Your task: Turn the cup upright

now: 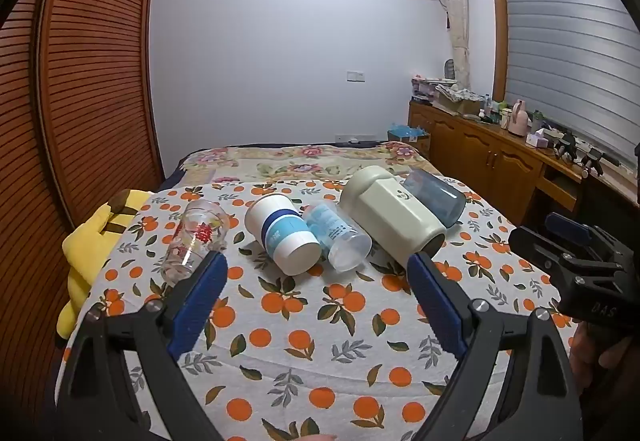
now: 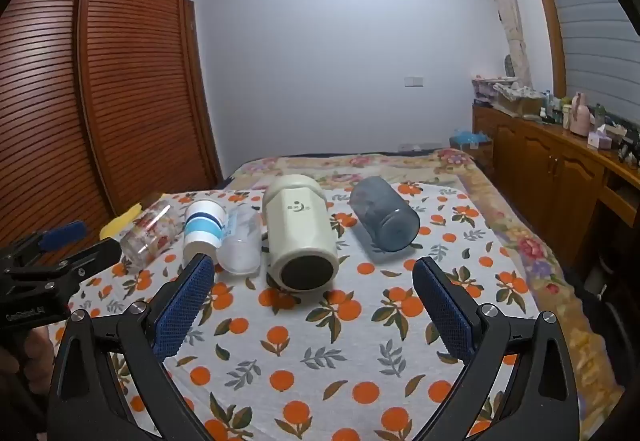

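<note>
Blue-padded fingers (image 1: pixel 208 285) of the left gripper (image 1: pixel 316 269) stand spread wide and hold nothing, and the right gripper (image 2: pixel 314 273) is likewise splayed and bare above the orange-print cloth (image 2: pixel 320 361). Beyond them five cups lie on their sides in a row: a flowered glass (image 1: pixel 196 237), a white cup with blue bands (image 1: pixel 282 235), a clear plastic cup (image 1: pixel 338 237), a cream cup (image 2: pixel 300 233) and, apart to its right, a grey-blue cup (image 2: pixel 386 219). The cloth covers a bed, with a slatted wooden wardrobe (image 2: pixel 132 81) at left.

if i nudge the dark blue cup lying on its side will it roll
Probably. The dark blue cup lies on its round side with bare cloth beside it, so a sideways push should roll it. It looks like thin see-through plastic, so likely light. The soft cloth may slow it.
</note>
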A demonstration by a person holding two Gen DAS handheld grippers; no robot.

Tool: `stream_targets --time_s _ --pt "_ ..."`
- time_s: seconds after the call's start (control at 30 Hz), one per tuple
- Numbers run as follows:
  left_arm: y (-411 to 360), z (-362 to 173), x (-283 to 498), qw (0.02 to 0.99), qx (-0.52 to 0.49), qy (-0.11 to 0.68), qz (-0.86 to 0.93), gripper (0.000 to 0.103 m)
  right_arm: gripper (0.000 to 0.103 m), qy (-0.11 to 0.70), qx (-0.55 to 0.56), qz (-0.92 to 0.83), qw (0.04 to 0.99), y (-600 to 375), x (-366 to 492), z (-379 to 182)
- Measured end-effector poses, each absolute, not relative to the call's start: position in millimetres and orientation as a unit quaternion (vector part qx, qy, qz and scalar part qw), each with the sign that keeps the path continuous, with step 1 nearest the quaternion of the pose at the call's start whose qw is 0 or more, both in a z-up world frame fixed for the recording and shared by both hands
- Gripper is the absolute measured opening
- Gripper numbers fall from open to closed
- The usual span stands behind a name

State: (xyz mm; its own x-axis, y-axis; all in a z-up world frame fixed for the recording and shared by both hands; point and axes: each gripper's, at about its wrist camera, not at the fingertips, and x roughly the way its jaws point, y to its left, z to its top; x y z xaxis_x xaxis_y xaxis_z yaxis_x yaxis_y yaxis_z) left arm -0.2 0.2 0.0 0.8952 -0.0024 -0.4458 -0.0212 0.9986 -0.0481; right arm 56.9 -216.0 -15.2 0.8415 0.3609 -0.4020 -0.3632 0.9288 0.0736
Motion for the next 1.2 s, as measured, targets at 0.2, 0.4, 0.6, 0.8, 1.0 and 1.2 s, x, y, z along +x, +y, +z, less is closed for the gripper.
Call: stream_targets --time_s 0.2,0.4,0.6,0.8,1.0,1.2 --pt "0.9 1.3 -2.6 0.974 -0.024 0.227 0.005 0.092 0.101 0.210 -0.005 0.189 0.959 -215.8 56.0 -15.3" --pt "1.7 2.6 -1.7 0.973 -0.024 0.231 0.006 0.092 0.101 0.211 -0.008 0.187 0.959 -215.3 56.5 -16.3" --pt "1.2 2.1 -1.8 0.973 -0.024 0.230 0.007 0.092 0.101 0.212 -0.008 0.187 0.959 -215.8 57.1 -16.5" --pt "1.9 3.2 -3.3 0.973 -0.024 0.229 0.007 0.092 0.101 0.212 -0.007 0.187 0.959 -215.3 57.2 -16.4" --pt "1.3 4.3 -4.1 0.973 -0.023 0.228 0.007 0.092 0.101 0.212 -0.007 0.187 0.959 -214.6 57.0 -16.2" --pt "1.7 7.0 -5.6 0.973 -0.023 0.229 0.007 0.092 0.101 0.212 -0.008 0.187 0.959 -214.4 56.2 -15.7"
